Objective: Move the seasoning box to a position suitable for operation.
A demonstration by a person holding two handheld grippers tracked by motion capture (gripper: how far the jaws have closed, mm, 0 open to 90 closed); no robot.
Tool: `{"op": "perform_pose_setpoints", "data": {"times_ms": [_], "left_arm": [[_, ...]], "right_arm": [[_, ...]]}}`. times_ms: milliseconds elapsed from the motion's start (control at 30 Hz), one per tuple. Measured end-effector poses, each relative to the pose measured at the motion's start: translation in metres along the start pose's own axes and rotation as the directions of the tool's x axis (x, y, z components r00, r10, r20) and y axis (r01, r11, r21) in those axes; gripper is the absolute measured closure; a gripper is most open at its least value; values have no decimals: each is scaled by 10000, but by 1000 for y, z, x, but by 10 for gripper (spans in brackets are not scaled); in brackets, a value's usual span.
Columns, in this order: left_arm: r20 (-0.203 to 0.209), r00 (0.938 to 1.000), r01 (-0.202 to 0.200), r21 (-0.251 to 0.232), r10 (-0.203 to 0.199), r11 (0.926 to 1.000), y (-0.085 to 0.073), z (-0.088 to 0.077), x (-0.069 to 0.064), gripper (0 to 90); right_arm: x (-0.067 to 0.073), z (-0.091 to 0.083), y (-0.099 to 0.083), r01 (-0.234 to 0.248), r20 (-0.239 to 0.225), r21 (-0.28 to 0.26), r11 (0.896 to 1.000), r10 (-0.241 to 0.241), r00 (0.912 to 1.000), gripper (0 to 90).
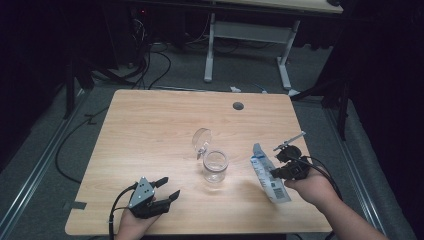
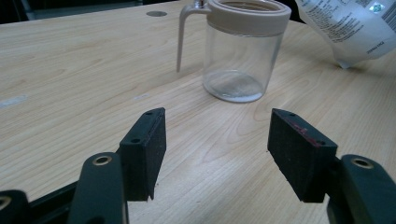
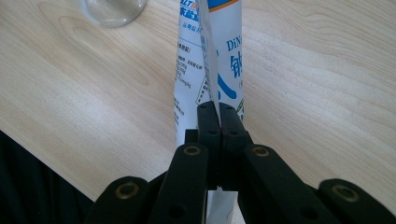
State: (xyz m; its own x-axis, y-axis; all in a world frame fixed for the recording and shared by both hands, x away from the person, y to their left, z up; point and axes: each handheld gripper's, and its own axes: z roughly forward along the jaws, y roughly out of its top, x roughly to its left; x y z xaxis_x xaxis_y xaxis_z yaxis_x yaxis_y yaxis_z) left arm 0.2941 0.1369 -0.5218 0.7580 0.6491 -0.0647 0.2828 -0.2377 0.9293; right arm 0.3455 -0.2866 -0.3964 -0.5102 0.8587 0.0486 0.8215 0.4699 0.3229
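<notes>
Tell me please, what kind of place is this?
Probably a lab or workshop set up for recording, not a home: a bare wooden table on grey carpet, loose cables on the floor, and a white-legged workbench behind.

The surface (image 2: 70,70) is pale wood-grain laminate, smooth with a soft sheen. The jar (image 2: 240,65) is clear, glossy glass or plastic with a matt beige plastic collar, and the pouch (image 3: 219,51) is thin, slick printed film, creased where it is pinched. The fingers (image 2: 299,149) carry matt black, slightly rough pads.
</notes>
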Motion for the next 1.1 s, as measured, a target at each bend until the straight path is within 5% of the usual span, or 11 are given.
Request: {"op": "perform_pose_setpoints", "data": {"times_ms": [533,1100], "left_arm": [[577,9982,-158,39,155,9999,10,22,-21,353],[1452,9879,-608,387,546,9974,18,60,-54,361]], "right_arm": [[4,-4,10,109,104,245,9996,-112,9999,900],[18,-10,21,286,121,159,9995,-288,9995,900]]}}
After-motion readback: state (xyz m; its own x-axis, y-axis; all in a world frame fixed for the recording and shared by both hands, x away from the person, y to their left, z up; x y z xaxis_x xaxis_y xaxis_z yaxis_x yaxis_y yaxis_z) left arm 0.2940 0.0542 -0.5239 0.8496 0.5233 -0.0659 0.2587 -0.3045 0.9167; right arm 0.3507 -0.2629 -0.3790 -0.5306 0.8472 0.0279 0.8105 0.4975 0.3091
